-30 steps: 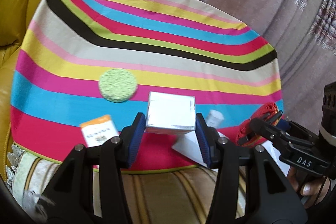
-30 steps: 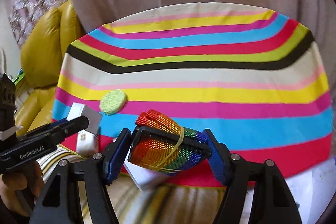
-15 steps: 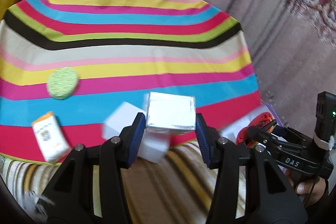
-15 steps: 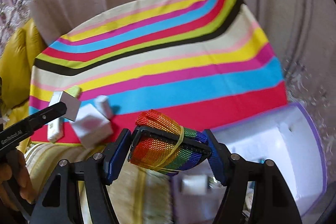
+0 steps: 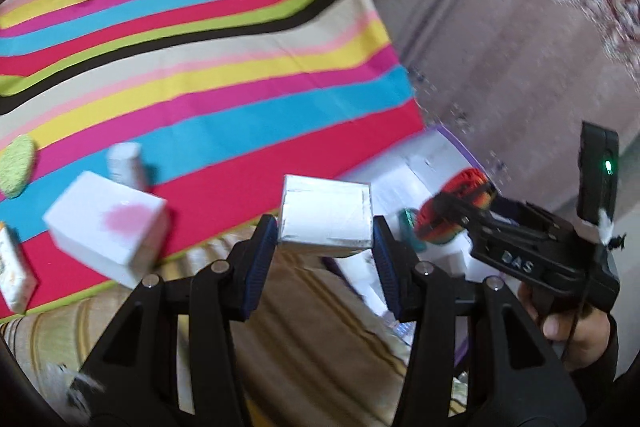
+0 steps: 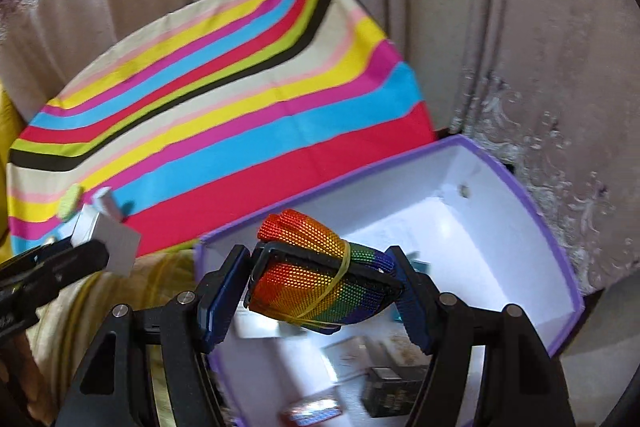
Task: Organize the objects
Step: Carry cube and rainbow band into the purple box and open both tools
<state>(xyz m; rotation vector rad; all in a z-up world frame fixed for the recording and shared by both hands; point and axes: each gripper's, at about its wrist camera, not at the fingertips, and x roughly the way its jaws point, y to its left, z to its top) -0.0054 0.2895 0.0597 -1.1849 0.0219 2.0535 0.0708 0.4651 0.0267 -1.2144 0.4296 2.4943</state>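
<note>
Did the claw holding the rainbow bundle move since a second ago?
Yes. The right gripper with the rainbow mesh bundle swung right, off the striped tablecloth, and now hangs over the open purple-rimmed box.

The only lettering that reads clearly is "DAS", in pale raised capitals on the black body of the right tool (image 5: 450, 213), seen at the right of the left wrist view. The orange-and-white packet (image 5: 14, 277) at the near left edge of the tabletop carries print too blurred to read. Faint lettering on the left tool (image 6: 86, 255) body is likewise illegible.
</note>
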